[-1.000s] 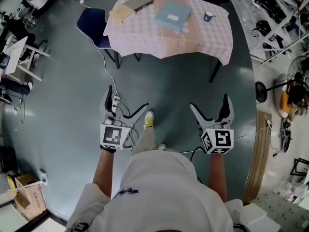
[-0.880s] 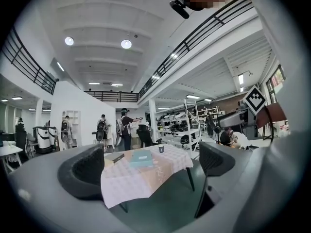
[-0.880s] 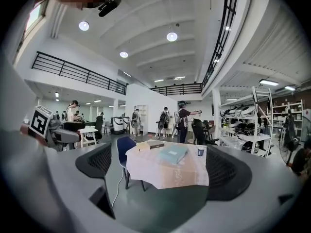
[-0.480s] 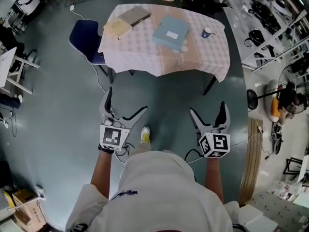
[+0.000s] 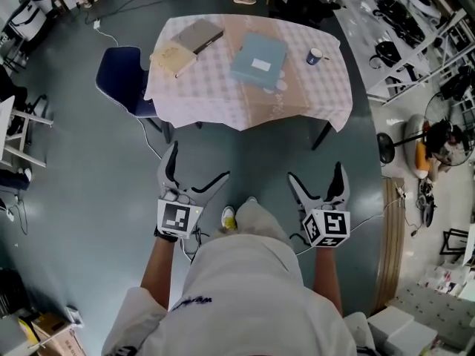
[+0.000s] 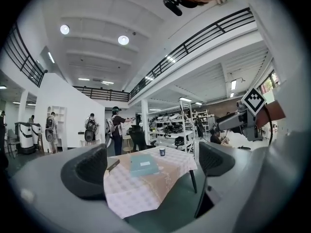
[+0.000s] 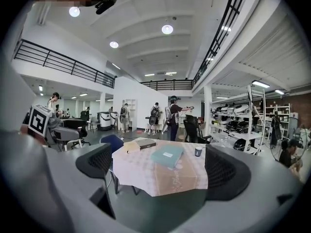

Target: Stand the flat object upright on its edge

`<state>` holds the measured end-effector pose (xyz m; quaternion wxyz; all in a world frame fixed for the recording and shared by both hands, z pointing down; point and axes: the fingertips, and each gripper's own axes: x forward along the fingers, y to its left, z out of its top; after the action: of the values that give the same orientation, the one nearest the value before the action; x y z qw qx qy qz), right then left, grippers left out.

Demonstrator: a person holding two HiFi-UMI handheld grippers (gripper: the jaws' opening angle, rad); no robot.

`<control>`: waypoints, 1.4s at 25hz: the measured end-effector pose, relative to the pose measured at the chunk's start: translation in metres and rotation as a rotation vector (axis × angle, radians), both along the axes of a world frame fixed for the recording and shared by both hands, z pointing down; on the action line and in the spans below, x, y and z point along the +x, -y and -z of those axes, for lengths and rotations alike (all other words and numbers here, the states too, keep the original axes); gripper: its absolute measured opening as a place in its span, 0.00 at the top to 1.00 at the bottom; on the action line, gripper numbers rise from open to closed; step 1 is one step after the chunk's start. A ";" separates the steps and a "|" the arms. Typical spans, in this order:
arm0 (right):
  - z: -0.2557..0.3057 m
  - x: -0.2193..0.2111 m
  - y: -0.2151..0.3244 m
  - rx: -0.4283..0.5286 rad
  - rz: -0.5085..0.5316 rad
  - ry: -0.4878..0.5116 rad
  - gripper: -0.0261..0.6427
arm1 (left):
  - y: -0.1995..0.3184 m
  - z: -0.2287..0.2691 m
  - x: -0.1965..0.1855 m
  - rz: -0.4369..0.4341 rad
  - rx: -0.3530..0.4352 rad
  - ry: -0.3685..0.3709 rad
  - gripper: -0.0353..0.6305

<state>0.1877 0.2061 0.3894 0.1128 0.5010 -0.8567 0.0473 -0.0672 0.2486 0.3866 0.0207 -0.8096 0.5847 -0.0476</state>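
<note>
The tablecloth point(image 5: 223, 99) is pale pink check with a peach band. The box point(image 5: 258, 58) mid-table is light teal with a white label. A grey book point(image 5: 198, 34) lies at the far left corner and a tan book point(image 5: 172, 56) by the left edge. The mug point(image 5: 315, 55) is dark blue, the chair point(image 5: 122, 80) navy, the floor point(image 5: 89, 191) dark grey-green.

Our head camera looks steeply down past our chest at the floor point(image 5: 96, 169), and we see the table point(image 5: 223, 95) well ahead, at the frame's top. The cameras on the left gripper point(image 5: 198, 162) and right gripper point(image 5: 315, 170) sit low, facing forward between their jaws. All three views share that distant table.
</note>
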 end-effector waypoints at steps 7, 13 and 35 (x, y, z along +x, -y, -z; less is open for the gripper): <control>-0.011 -0.001 0.033 -0.010 -0.042 -0.001 0.09 | 0.043 -0.006 -0.001 -0.048 0.005 0.016 0.07; -0.021 -0.010 0.074 -0.021 -0.049 0.009 0.09 | 0.086 -0.015 -0.009 -0.056 -0.003 0.025 0.07; -0.063 -0.054 0.282 -0.136 -0.044 0.033 0.10 | 0.295 -0.055 -0.038 -0.107 -0.177 0.071 0.07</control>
<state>0.1339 -0.0760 0.4524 0.1314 0.5098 -0.8422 0.1164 -0.1053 -0.0459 0.4412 -0.0279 -0.8360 0.5332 -0.1264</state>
